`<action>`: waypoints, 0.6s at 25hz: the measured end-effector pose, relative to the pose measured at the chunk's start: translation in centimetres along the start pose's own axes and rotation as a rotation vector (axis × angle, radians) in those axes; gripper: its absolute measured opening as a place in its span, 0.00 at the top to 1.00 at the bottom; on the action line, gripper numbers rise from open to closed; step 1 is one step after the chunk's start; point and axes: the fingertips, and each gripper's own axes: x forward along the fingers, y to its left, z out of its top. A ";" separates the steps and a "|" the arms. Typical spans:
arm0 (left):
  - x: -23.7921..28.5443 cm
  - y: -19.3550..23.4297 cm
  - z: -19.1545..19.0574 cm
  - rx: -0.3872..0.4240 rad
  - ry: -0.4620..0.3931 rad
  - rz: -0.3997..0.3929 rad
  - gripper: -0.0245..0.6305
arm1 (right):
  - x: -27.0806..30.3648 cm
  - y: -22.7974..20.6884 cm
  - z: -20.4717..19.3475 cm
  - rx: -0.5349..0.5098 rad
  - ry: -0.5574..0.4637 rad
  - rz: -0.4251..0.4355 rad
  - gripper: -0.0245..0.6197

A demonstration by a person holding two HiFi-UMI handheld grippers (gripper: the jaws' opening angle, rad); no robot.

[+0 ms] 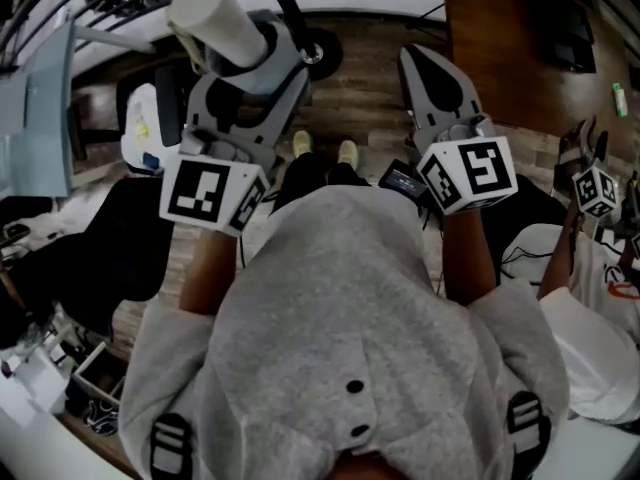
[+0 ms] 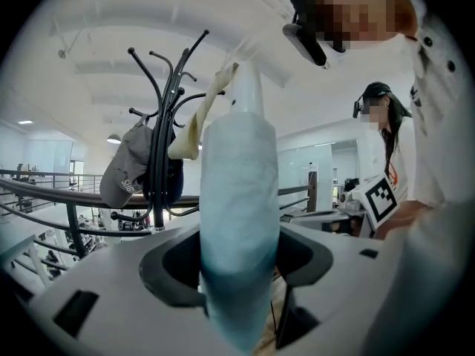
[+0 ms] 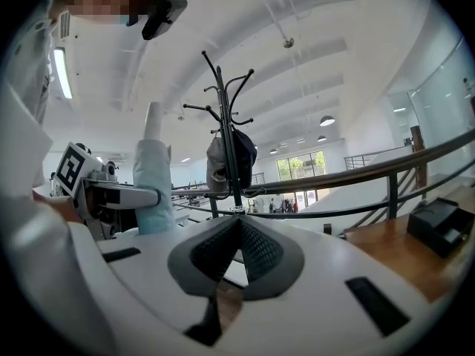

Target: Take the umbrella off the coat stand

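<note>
As I look down in the head view: my grey hooded top (image 1: 350,308) fills the lower frame, with brown wooden plank floor (image 1: 370,78) beyond it.
Left gripper, head view: my left gripper (image 1: 262,56) is raised at the left, clamped round a folded pale blue fabric umbrella (image 1: 215,18) whose thick round end points up and to the left.
Right gripper, head view: my right gripper (image 1: 432,76) is held out at the right, its dark pads pressed together with nothing in them.
Left gripper view, jaws: my jaws squeeze the umbrella (image 2: 239,213) from both sides; it stands upright through the middle of the frame.
Left gripper view, stand: the black metal coat stand (image 2: 165,117) with curved hooks rises behind and to the left of the umbrella.
Left gripper view, hooks: a grey cap (image 2: 125,170) hangs on the stand and a cream cloth (image 2: 199,124) drapes from an upper hook; I cannot tell whether the cloth touches the umbrella.
Right gripper view, jaws: my right gripper (image 3: 239,232) is closed, ribbed pads meeting, empty.
Right gripper view, umbrella: the umbrella (image 3: 152,180) stands upright in my left gripper (image 3: 141,196) at the left, well apart from the coat stand (image 3: 228,124).
Right gripper view, stand: the cap (image 3: 217,162) hangs there, with a dark metal railing (image 3: 371,170) running behind.
</note>
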 end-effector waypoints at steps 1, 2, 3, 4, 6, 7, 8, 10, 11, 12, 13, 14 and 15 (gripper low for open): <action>-0.1 0.0 -0.1 -0.007 0.003 0.003 0.54 | 0.0 0.1 0.0 0.002 0.000 0.001 0.95; -0.3 0.1 -0.3 -0.012 0.006 0.003 0.54 | 0.1 0.3 -0.1 0.004 0.001 0.004 0.95; -0.5 0.1 -0.5 -0.013 0.008 -0.001 0.54 | 0.2 0.6 -0.2 0.005 0.005 0.008 0.95; -0.6 0.2 -0.6 -0.014 0.010 -0.006 0.54 | 0.3 0.8 -0.4 0.003 0.010 0.010 0.95; -0.7 0.2 -0.9 -0.022 0.014 -0.015 0.54 | 0.6 1.1 -0.8 -0.001 0.019 0.011 0.95; -0.8 0.3 -1.1 -0.025 0.016 -0.019 0.54 | 0.6 1.4 -1.0 -0.003 0.022 0.012 0.95; -1.0 0.3 -1.2 -0.026 0.019 -0.022 0.54 | 0.6 1.8 -1.1 -0.001 0.026 0.012 0.95; -1.6 0.5 -1.6 -0.023 0.021 -0.024 0.54 | 0.6 2.6 -1.3 0.007 0.032 0.014 0.95; -1.8 0.6 -1.6 -0.020 0.019 -0.023 0.54 | 0.7 2.8 -1.4 0.009 0.032 0.012 0.95; -1.9 0.8 -1.6 -0.018 0.016 -0.021 0.54 | 0.8 2.8 -1.5 0.011 0.032 0.008 0.95; -2.0 0.8 -1.7 -0.018 0.014 -0.022 0.54 | 0.7 2.7 -1.5 0.012 0.035 0.000 0.95; -2.1 0.8 -1.8 -0.022 0.013 -0.025 0.54 | 0.6 2.6 -1.5 0.012 0.041 -0.010 0.95; -2.3 0.9 -1.9 -0.028 0.011 -0.029 0.54 | 0.5 2.7 -1.5 0.009 0.046 -0.018 0.95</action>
